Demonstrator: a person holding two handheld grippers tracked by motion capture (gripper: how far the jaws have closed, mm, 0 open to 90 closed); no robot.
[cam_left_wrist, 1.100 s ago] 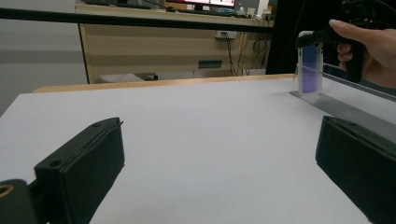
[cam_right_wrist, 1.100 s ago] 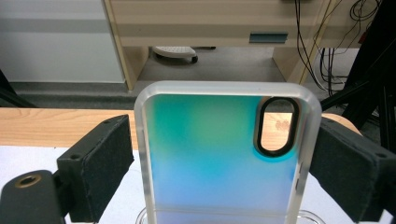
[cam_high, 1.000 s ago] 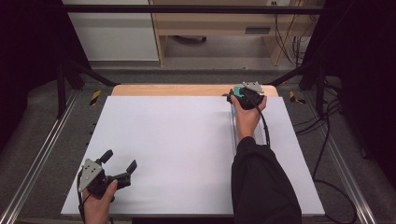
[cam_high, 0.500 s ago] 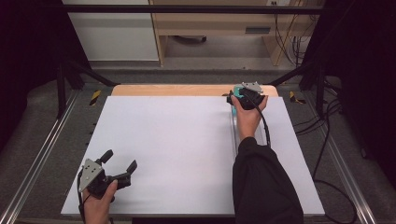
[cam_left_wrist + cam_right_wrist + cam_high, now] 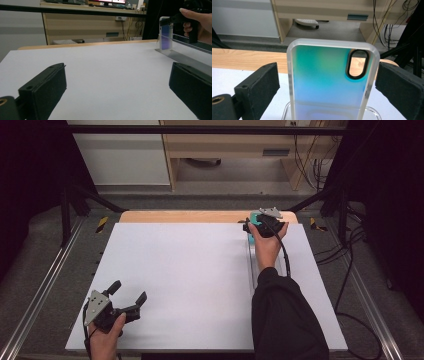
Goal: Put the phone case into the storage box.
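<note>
- The right gripper [image 5: 325, 82] has just been opening its jaws. The phone case [image 5: 329, 82] stands upright between them; a gap shows on the left side, while the right edge is close to, perhaps touching, its pad.
- Judgement: the case is released into the clear stand [image 5: 287, 112] at the far right of the white table [image 5: 190, 280]; placement appears complete.
- The left gripper [image 5: 129, 299] rests near the front left corner, jaws wide apart, empty.
- The stand's base is cut off below the right gripper view; its seating cannot be confirmed.

Open left gripper [image 5: 120, 95] faces upright phone case [image 5: 166, 33].
</note>
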